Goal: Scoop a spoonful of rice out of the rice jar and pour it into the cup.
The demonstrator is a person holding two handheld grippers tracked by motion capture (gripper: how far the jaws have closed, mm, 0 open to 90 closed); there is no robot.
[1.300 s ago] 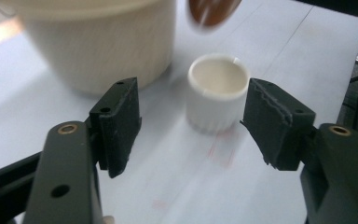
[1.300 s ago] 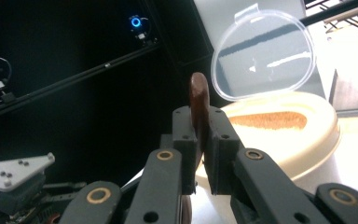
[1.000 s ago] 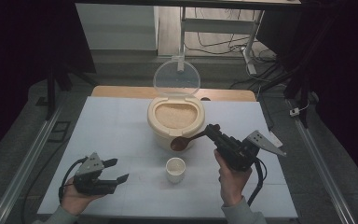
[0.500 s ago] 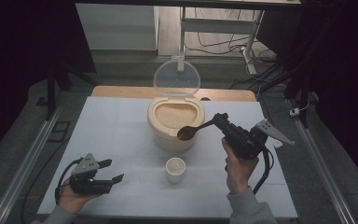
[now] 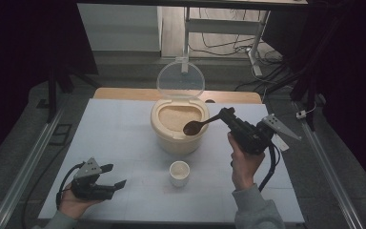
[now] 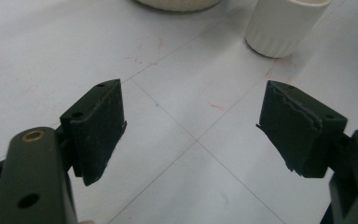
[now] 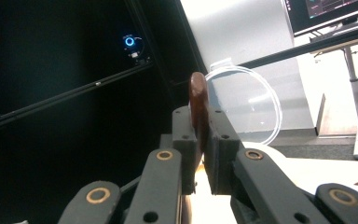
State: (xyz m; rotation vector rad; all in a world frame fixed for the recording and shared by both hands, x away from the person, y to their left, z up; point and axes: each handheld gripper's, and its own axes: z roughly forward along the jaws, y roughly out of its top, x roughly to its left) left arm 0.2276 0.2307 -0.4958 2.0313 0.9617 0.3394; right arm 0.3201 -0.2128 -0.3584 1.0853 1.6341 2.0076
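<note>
A cream container [image 5: 178,128] full of pale grain stands mid-table, its clear round lid [image 5: 180,79] hinged upright behind it. A small white cup [image 5: 179,172] sits in front of it, also seen as the cup [image 6: 284,25] at the top of the left gripper view. My right gripper [image 5: 228,116] is shut on the handle of a brown wooden spoon [image 5: 196,126], whose bowl hangs over the container's right rim. The spoon [image 7: 198,105] stands edge-on between the jaws of the right gripper [image 7: 200,140]. My left gripper [image 5: 116,176] rests low at the front left; its jaws have just been opening and the left gripper [image 6: 191,128] holds nothing.
The white tabletop [image 5: 119,129] has faint red marks and thin grid lines. Metal rails run along both sides. A wooden board edge [image 5: 124,93] lies behind the table. Cables trail from both grippers toward the front edge.
The right gripper carried the spoon from beside the cup up and back to the container's right rim. The left gripper stayed at the front left, its jaws wider apart.
</note>
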